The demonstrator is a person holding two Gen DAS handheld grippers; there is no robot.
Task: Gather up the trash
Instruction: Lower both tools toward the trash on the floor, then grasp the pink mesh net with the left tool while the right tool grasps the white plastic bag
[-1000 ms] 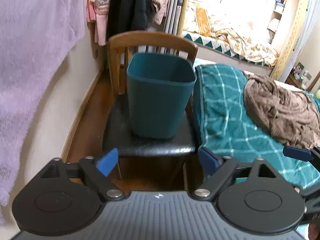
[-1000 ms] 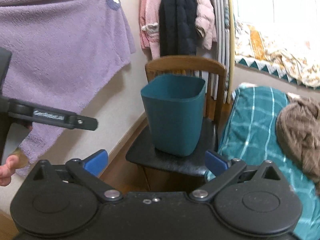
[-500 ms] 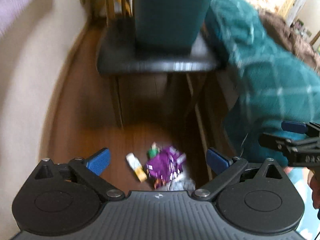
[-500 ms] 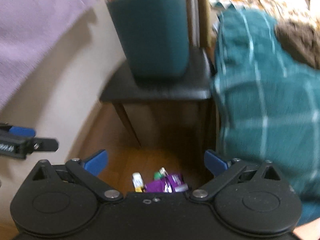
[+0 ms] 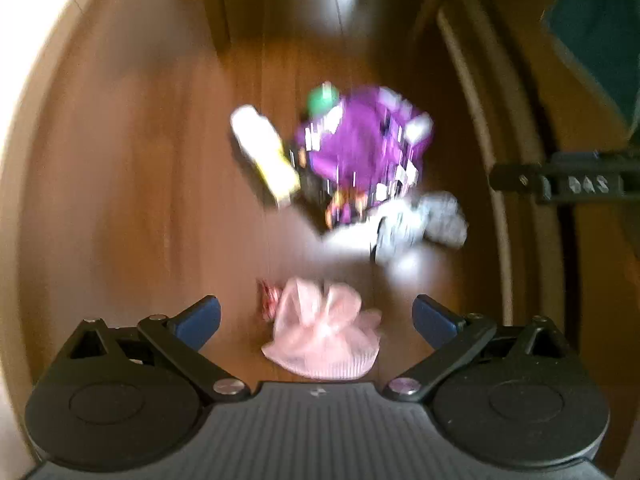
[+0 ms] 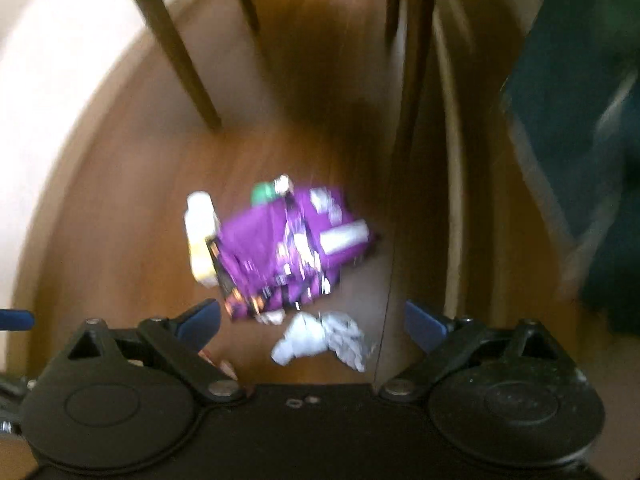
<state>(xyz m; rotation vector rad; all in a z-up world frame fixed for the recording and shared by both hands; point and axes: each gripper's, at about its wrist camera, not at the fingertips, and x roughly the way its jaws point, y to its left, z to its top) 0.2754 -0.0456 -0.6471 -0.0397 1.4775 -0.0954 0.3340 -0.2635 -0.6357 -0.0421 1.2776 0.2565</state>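
Trash lies in a blurred heap on the wooden floor. A purple wrapper [image 5: 360,152] [image 6: 288,252] is in the middle, a white and yellow packet [image 5: 266,156] [image 6: 200,236] on its left, a small green piece [image 5: 322,98] [image 6: 262,192] behind it. Crumpled silver foil [image 5: 420,224] [image 6: 324,338] lies nearer. A pink crumpled wrapper [image 5: 324,332] sits between the fingers of my left gripper [image 5: 316,320], which is open and above it. My right gripper [image 6: 312,320] is open too, over the foil. The bin is out of view.
Chair legs [image 6: 180,56] stand beyond the heap. A pale wall [image 6: 52,92] runs along the left, the bed frame [image 5: 492,92] and teal bedspread [image 6: 580,140] along the right. The right gripper's side [image 5: 560,184] shows at the left wrist view's right edge.
Both grippers have tilted down from the bin on the chair to the floor and come closer to the trash. The pink wrapper and foil have come into view. Both stay open.
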